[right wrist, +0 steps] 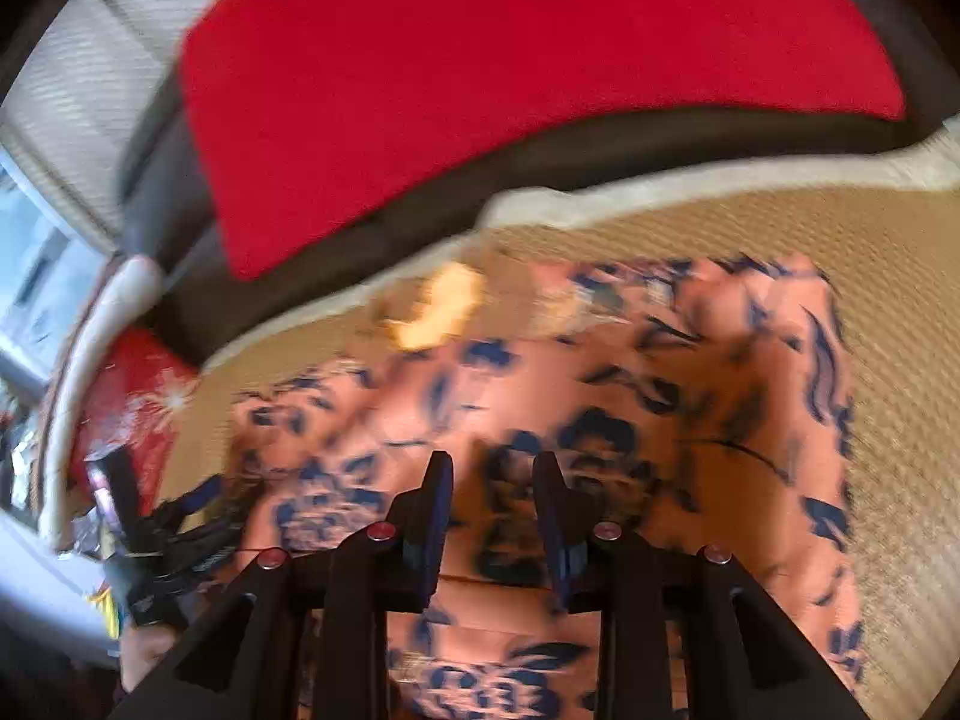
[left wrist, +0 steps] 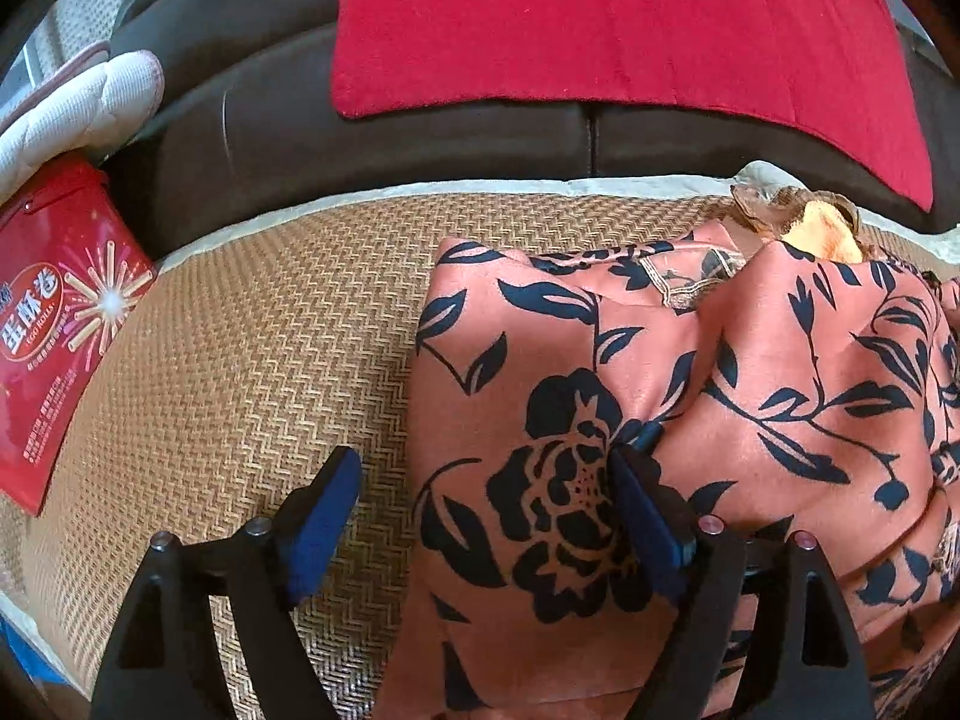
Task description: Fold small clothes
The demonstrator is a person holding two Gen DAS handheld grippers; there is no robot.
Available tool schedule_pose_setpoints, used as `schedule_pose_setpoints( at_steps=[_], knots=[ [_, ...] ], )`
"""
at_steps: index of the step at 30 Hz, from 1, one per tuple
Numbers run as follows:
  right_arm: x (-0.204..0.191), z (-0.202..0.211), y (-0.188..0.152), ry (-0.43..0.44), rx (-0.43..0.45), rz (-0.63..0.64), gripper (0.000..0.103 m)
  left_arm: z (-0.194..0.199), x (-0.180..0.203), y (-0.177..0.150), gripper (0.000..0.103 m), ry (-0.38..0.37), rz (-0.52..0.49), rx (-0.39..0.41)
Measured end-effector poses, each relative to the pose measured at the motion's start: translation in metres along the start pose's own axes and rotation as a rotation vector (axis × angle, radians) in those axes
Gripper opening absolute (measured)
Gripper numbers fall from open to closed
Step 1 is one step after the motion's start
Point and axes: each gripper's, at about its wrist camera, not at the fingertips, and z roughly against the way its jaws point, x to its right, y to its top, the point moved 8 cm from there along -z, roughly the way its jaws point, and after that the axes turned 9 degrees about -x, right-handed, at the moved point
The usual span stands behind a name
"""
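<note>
- Lying rumpled on the woven mat (left wrist: 240, 360), the salmon garment (left wrist: 600, 390) with its dark floral print has a raised fold across its middle and a lace-edged neckline towards the far side; a yellow cloth (left wrist: 822, 234) peeps out at its far edge.
- The left tongs (left wrist: 486, 492) are spread wide, one blue pad over bare mat and the other against the fabric, straddling the garment's left edge but grasping nothing.
- The right tongs (right wrist: 492, 480) hover over the middle of the garment, jaws parted with nothing visibly between them; that view is blurred, so contact is uncertain.
- Judging by this, the fold is at an early stage: edges are being found, not yet brought over.
- The next move calls for pinching the left edge in a single layer and carrying it across evenly.
- Beyond the mat sit a dark sofa (left wrist: 420, 132), a red cushion (left wrist: 600, 30) and a red snack box (left wrist: 54, 330).
</note>
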Motion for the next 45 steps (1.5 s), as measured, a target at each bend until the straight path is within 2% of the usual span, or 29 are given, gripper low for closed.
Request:
schedule_pose_setpoints(
  at_steps=[2,5,8,9,11,12,15,19,22,26,29,33,37,41,43,45],
  knots=[
    [-0.014,-0.007,-0.002,0.016,-0.008,0.056,0.031,0.007,0.002,0.000,0.085,0.020,-0.002,0.010],
    [-0.041,-0.038,-0.014,0.017,-0.067,0.108,0.031,0.021,0.006,-0.001,0.085,0.036,-0.005,0.022],
    [-0.047,-0.053,-0.023,-0.070,-0.100,0.158,0.032,0.042,0.015,0.003,0.085,0.010,-0.010,0.074],
    [-0.050,-0.051,-0.023,-0.073,-0.098,0.159,0.031,0.048,0.018,0.003,0.085,0.012,-0.017,0.089],
    [-0.049,-0.048,-0.023,-0.038,-0.090,0.136,0.031,0.051,0.025,0.003,0.085,0.014,-0.035,0.096],
    [-0.050,-0.043,-0.021,0.009,-0.073,0.117,0.031,0.050,0.030,0.004,0.085,0.013,-0.044,0.095],
    [-0.053,-0.035,-0.011,0.086,-0.033,0.091,0.031,0.044,0.042,0.004,0.085,0.055,-0.079,0.082],
    [-0.060,-0.054,-0.003,0.098,-0.049,0.067,0.031,0.037,0.053,0.004,0.085,0.077,-0.100,0.063],
    [-0.053,-0.081,-0.007,0.064,-0.133,0.040,0.031,0.032,0.052,0.004,0.085,0.077,-0.110,0.053],
    [-0.051,-0.078,-0.005,0.124,-0.138,0.012,0.031,0.031,0.056,0.004,0.085,0.075,-0.108,0.053],
    [-0.046,-0.069,-0.005,0.133,-0.131,0.005,0.031,0.032,0.053,0.003,0.085,0.087,-0.111,0.057],
    [-0.033,-0.036,-0.002,0.076,-0.054,0.019,0.031,0.047,0.053,0.001,0.085,0.103,-0.111,0.072],
    [0.002,-0.011,0.003,-0.009,0.006,-0.031,0.031,0.068,0.050,-0.007,0.085,0.118,-0.113,0.079],
    [0.045,-0.005,-0.002,-0.110,-0.004,-0.120,0.032,0.077,0.049,-0.017,0.085,0.131,-0.116,0.079],
    [0.057,-0.016,-0.008,-0.115,-0.057,-0.143,0.033,0.077,0.051,-0.022,0.085,0.139,-0.123,0.074],
    [0.056,-0.015,-0.006,-0.118,-0.047,-0.125,0.033,0.077,0.053,-0.025,0.085,0.148,-0.127,0.066]
  ],
)
